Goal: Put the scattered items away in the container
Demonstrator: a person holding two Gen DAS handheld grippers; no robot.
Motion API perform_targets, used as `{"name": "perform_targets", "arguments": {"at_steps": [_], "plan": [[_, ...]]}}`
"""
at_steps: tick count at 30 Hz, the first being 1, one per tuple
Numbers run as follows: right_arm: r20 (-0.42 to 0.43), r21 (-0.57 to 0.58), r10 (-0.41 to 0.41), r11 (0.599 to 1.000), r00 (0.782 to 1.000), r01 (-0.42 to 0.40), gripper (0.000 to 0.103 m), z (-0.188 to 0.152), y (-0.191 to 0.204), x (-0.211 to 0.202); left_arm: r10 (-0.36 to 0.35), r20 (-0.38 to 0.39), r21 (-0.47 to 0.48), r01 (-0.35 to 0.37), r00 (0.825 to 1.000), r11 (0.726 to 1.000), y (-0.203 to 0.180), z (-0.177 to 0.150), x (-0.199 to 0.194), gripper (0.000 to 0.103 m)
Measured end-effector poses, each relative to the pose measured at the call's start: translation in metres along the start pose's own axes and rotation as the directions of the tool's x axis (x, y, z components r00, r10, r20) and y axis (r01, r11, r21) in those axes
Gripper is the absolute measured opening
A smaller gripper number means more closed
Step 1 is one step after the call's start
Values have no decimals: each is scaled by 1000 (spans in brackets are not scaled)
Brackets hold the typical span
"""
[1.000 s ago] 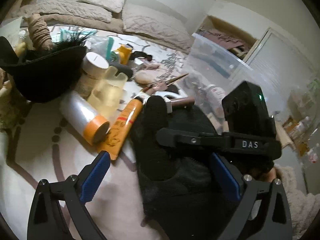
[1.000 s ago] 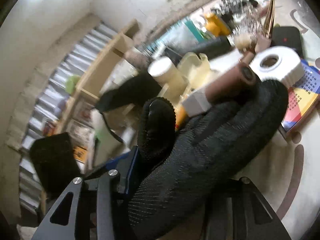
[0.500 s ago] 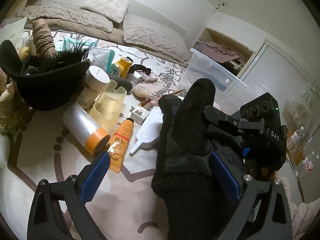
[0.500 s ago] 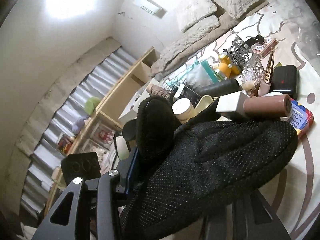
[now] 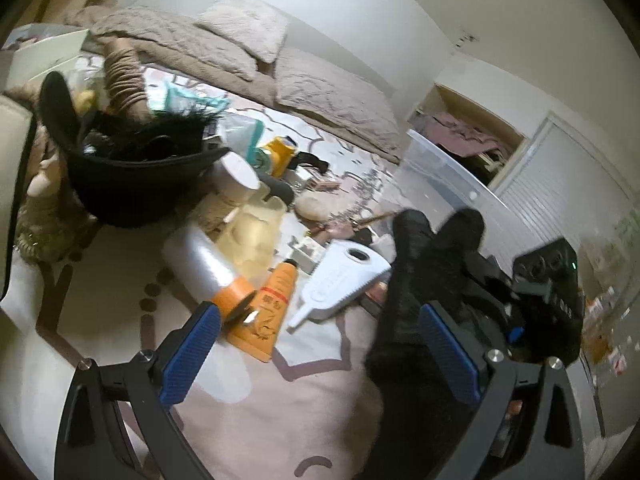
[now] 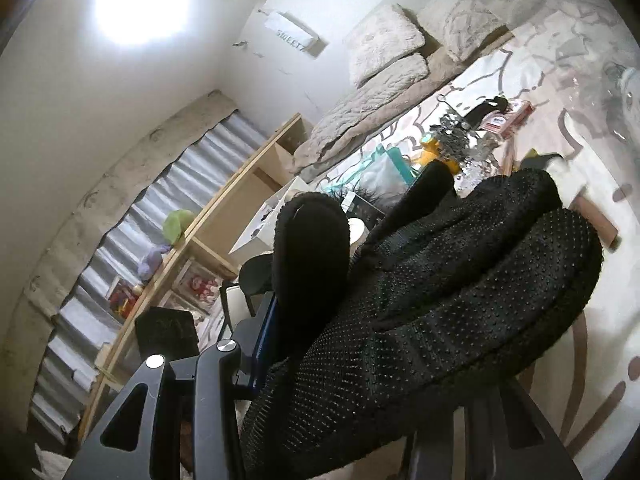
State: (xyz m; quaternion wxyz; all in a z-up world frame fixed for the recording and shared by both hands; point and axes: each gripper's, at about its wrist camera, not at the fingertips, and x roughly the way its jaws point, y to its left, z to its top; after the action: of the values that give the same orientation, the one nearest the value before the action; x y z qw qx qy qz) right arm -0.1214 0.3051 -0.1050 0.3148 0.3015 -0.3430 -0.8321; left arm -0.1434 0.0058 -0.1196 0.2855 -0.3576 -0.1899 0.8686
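My right gripper (image 6: 360,392) is shut on a black knitted glove (image 6: 440,300) and holds it above the rug; the glove also hangs at the right of the left wrist view (image 5: 416,320). My left gripper (image 5: 320,356) is open and empty, low over the rug. Ahead of it lie an orange tube (image 5: 272,312), a clear roll with an orange end (image 5: 208,268), a white scraper (image 5: 340,284) and a pale yellow tray (image 5: 252,232). A black bowl-shaped container (image 5: 132,184) at the left holds twine and black feathers.
A clear plastic bin (image 5: 440,176) stands at the right on the patterned rug (image 5: 280,420). A yellow toy (image 5: 280,156), a white cylinder (image 5: 236,176) and small boxes lie behind the pile. Bedding and pillows (image 5: 248,28) lie along the far wall.
My right gripper has lifted the black glove off the rug and up, uncovering the white scraper. The left gripper has pulled back a little and stayed open.
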Motion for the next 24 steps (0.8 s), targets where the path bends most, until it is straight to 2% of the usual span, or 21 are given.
{"name": "perform_targets", "arguments": {"at_steps": [3, 6, 9, 12, 15, 18, 21, 24], "plan": [[11, 0, -16, 1000, 1000, 16, 44, 1, -1, -2, 34, 13, -21, -34, 999, 999, 6, 1, 0, 100], [10, 6, -18, 1000, 1000, 18, 44, 1, -2, -2, 124, 91, -8, -124, 988, 992, 7, 3, -9, 99], [3, 16, -17, 1000, 1000, 17, 44, 0, -4, 0, 190, 185, 39, -201, 964, 979, 1, 11, -22, 99], [-2, 18, -13, 1000, 1000, 13, 44, 0, -5, 0, 278, 252, 130, -317, 927, 940, -9, 22, -27, 99], [-7, 29, -9, 1000, 1000, 9, 44, 0, -8, 1, 365, 299, 248, -441, 882, 862, -20, 33, -22, 99], [-17, 51, -7, 999, 1000, 8, 44, -1, -13, 2, 435, 295, 369, -522, 850, 769, -23, 40, -8, 99], [-21, 64, -7, 998, 1000, 8, 44, -2, -15, 3, 505, 284, 488, -577, 815, 655, -18, 43, 10, 98], [-23, 66, 3, 998, 1000, -1, 44, -2, -15, 3, 569, 256, 613, -587, 781, 529, -8, 44, 31, 91]]}}
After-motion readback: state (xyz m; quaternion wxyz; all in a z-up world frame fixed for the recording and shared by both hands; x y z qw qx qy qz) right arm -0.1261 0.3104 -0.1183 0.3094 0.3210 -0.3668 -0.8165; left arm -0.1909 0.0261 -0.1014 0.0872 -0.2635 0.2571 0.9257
